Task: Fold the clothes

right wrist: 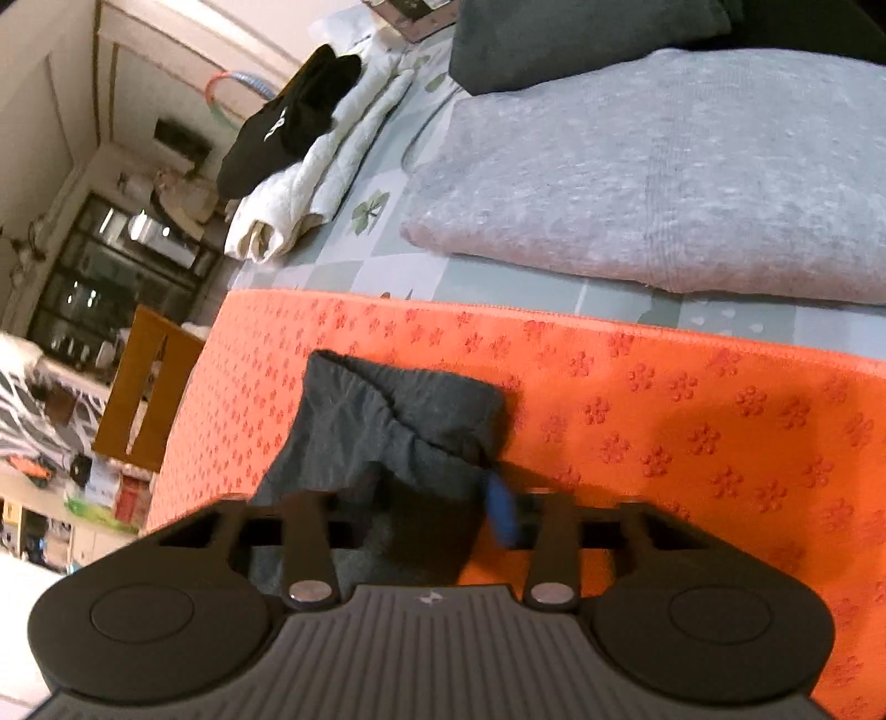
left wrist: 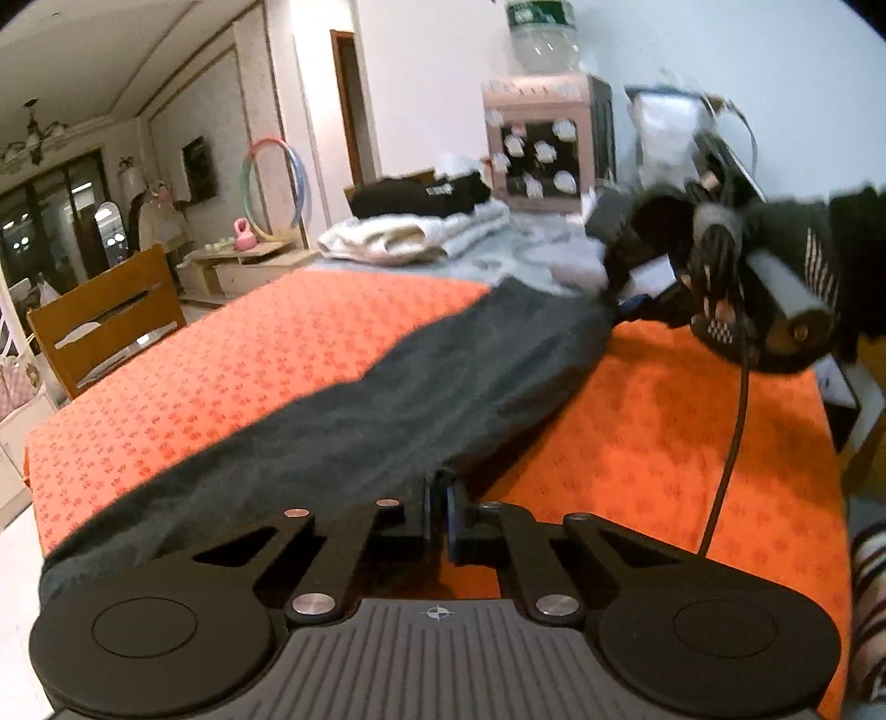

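The left gripper (left wrist: 438,512) is sitting with its jaws drawn almost together, pinching the near edge of the dark grey garment (left wrist: 354,421) just ahead of its fingertips. No earlier view is available for comparison. From this gripper the garment is stretching away as a long band across the orange mat (left wrist: 232,354) covering the surface, toward the right gripper (left wrist: 628,302), which is appearing at the far end of the cloth, blurred, with a black cable (left wrist: 731,432) hanging from it. In the right wrist view, the right gripper (right wrist: 443,498) is clenching a bunched end of the same dark grey garment (right wrist: 387,432); the cloth is filling the gap between the fingers, one blue pad (right wrist: 501,512) is showing at the right edge of the bunch, and the other finger is hidden behind fabric. The bunched end is lying on the orange mat (right wrist: 692,421) directly ahead of this gripper. Beyond the mat, further ahead, a folded light grey garment (right wrist: 664,177) is resting on the surface, with a dark folded item (right wrist: 581,39) beyond it. To the left of these, a white quilted garment (right wrist: 310,183) is lying with a black garment (right wrist: 288,122) on top. A wooden chair (left wrist: 105,321) is standing to the left of the left gripper, beside the surface.
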Available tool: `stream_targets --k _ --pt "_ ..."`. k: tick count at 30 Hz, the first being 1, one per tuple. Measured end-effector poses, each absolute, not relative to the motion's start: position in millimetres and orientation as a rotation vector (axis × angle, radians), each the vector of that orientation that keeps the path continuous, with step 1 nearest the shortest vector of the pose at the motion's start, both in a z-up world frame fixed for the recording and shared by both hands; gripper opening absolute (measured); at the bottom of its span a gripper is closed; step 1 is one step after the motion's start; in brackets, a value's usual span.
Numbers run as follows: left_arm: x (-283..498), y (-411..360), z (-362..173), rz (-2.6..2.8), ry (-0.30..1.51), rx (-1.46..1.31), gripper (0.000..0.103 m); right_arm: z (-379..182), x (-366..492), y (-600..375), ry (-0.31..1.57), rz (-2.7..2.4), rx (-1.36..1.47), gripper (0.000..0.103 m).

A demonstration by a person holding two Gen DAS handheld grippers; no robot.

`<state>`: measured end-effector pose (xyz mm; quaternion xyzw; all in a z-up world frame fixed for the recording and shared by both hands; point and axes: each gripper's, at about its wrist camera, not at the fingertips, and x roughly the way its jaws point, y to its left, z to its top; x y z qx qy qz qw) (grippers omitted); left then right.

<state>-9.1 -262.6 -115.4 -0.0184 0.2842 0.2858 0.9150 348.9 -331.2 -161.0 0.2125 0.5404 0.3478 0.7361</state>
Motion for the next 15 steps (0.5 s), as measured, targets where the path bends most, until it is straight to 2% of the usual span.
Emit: stream_targets --k 7,15 --pt "-43 -236 -71 0.626 0.465 -0.118 0.007 -87 317 -323 1.050 0.823 0.539 0.011" --pt "-128 -184 -5 0.629 0.322 -0.162 0.007 0 245 -302 0.970 0.834 0.621 0.011"
